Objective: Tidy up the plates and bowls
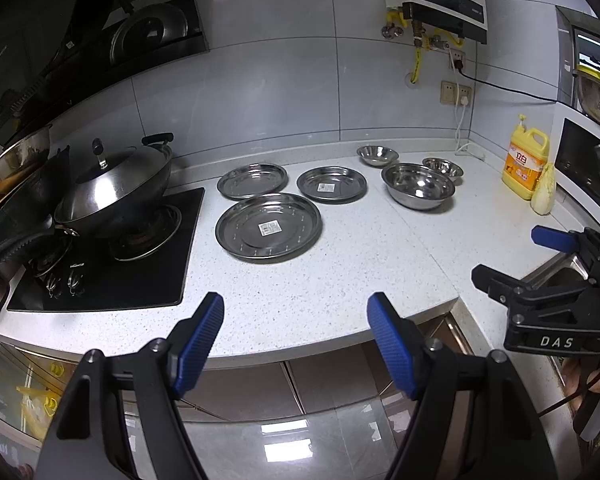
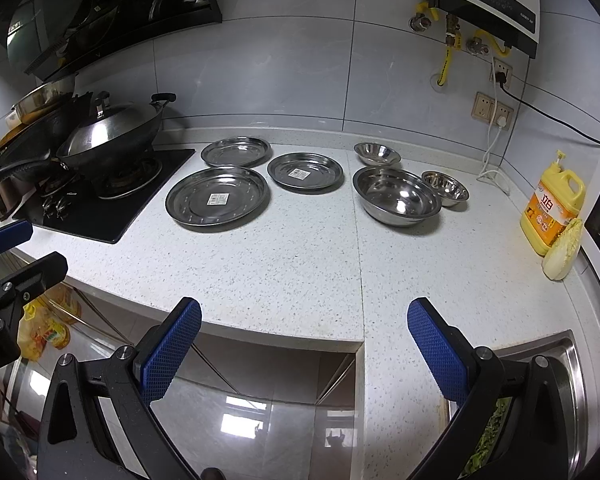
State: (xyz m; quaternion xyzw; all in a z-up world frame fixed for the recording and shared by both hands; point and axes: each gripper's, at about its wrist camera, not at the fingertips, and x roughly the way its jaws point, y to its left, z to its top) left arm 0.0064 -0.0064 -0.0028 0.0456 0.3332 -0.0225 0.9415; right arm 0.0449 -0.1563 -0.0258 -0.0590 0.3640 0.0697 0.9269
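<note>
Desk [image 2: 300,264]: white speckled top; it carries all the dishes, well apart from both claws.
Plates, count: three, steel, lying flat and apart from each other.
Large plate [image 2: 218,199]: at 11 o'clock from the right claw, at 12 o'clock from the left claw.
Two smaller plates: one [image 2: 305,171] behind it to the right, one [image 2: 236,151] straight behind it.
Bowls, count: three, steel, upright, close together.
Large bowl [image 2: 396,195]: at 12 o'clock from the right claw; two small bowls [image 2: 377,153] [image 2: 445,188] just beside it.
Left claw [image 1: 296,344]: released, empty, nearer to the plates.
Right claw [image 2: 304,354]: released, empty, nearer to the bowls.
Judgement: round dishes have no long axis; nesting probably starts forward.
</note>
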